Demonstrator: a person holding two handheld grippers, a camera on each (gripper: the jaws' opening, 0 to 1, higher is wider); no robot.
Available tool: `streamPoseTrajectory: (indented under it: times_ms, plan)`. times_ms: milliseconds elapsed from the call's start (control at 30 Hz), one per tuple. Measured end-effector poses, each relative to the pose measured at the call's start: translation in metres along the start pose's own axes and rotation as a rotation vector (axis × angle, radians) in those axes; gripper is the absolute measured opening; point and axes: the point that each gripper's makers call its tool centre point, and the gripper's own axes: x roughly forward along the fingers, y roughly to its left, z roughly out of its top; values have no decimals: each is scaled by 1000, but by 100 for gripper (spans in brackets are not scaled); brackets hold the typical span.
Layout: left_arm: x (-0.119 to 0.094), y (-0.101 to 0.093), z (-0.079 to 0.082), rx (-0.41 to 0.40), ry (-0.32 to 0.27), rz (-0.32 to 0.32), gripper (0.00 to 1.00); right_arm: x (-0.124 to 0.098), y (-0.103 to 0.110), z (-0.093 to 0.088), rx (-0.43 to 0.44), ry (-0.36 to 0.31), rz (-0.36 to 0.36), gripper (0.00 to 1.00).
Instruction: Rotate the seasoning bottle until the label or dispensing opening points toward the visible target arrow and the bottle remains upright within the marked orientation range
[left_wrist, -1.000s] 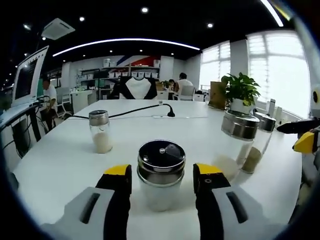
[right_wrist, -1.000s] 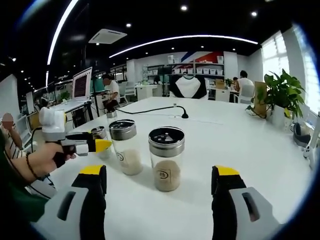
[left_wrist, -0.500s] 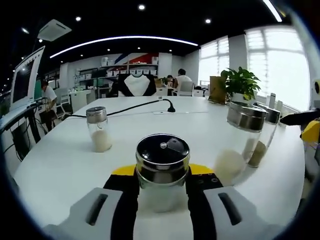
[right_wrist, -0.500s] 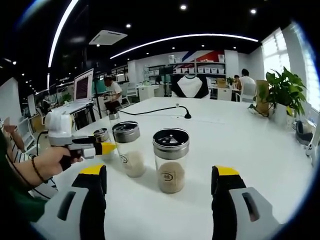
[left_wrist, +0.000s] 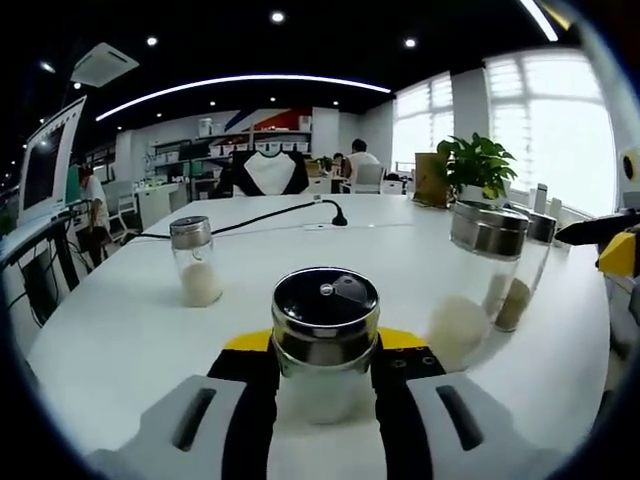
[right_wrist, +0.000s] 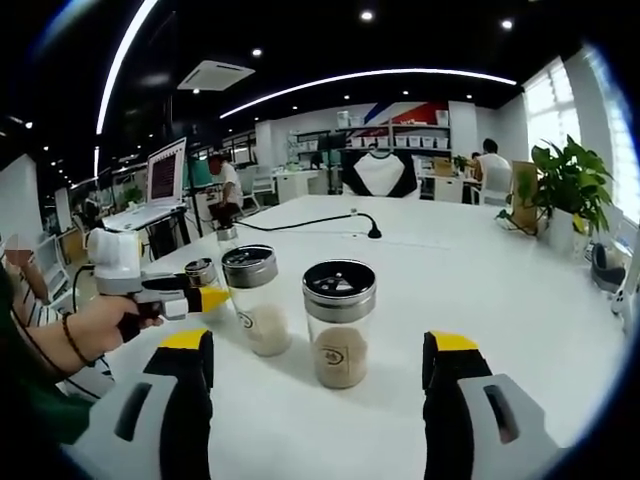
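My left gripper (left_wrist: 324, 350) has its yellow-tipped jaws drawn in tight on the seasoning bottle (left_wrist: 325, 335), pressing the glass from both sides just under the metal cap, so I judge the grasp made and the turn itself still to do. The bottle sits at six o'clock in the left gripper view, standing upright on the white table (left_wrist: 120, 320), long axis vertical with no lean I can see. The small knob and flap on its black lid (left_wrist: 326, 295) lie toward about one o'clock of the cap; I see no target arrow or marked range in either view, so I cannot say how much rotation remains. My right gripper (right_wrist: 318, 375) is spread wide with nothing between its jaws, hovering short of a brown-filled shaker (right_wrist: 339, 322) at twelve o'clock. Just beside that, at ten o'clock, stands a white-filled shaker (right_wrist: 254, 298). Further out in the left gripper view, a small shaker (left_wrist: 194, 260) stands at ten o'clock, well apart, and a potted plant (left_wrist: 478, 170) at two o'clock.
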Motion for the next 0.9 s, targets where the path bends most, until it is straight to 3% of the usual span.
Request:
streamPoseTrajectory:
  times_ms: [633,900]
  plan:
    - [2,-2,-1,25,-1,-51,37,3,1,-1,-1,10,9,87]
    - [3,-4,0,42,-4,-101,37,4,-1,-3,13,12,8,86]
